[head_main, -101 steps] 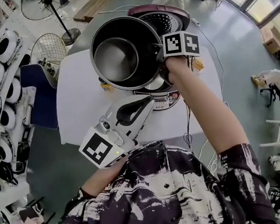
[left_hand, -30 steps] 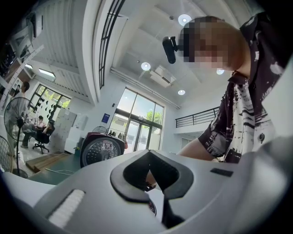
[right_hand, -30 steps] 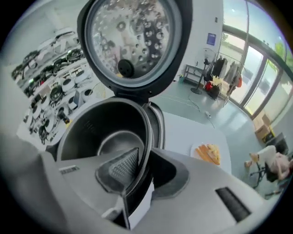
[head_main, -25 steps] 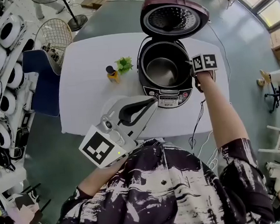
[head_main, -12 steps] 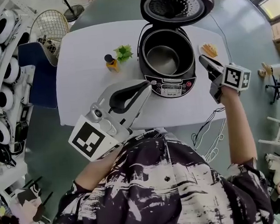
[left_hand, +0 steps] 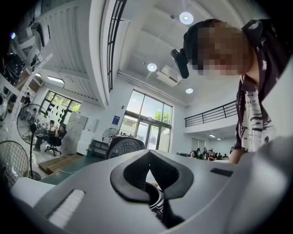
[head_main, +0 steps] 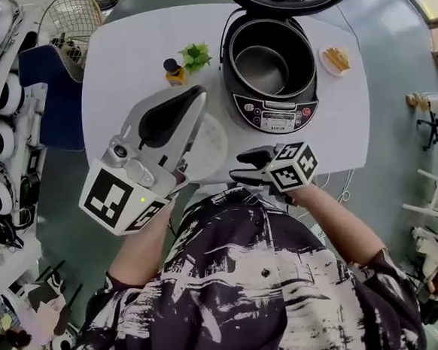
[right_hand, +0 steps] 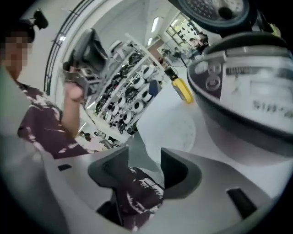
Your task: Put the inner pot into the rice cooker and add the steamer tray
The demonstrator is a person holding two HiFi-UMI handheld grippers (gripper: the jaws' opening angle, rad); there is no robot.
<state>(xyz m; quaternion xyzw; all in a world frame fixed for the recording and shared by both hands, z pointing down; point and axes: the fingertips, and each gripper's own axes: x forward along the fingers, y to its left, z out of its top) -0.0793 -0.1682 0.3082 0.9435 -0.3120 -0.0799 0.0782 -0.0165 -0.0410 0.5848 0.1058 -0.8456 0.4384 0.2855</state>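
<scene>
Now the inner pot (head_main: 263,67) sits in the rice cooker (head_main: 275,115); the right gripper (head_main: 240,169), swung to its 6 o'clock, jaws just parted and empty, faces the steamer tray (head_main: 210,142), due next; left gripper (head_main: 197,91) closed, empty.

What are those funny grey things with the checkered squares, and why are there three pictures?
Those are grabbers: a person holds one in each hand, each with two fingers. One picture comes from a camera on the person's head, looking down; the other two from cameras riding on the grabbers. On the white table stand an open dark rice cooker with its grey metal inner pot inside, a round white steamer tray, a small yellow bottle, a little green plant and a small plate of food. The left gripper is shut, empty. The right gripper's fingers have just been opening, nothing between them.
</scene>
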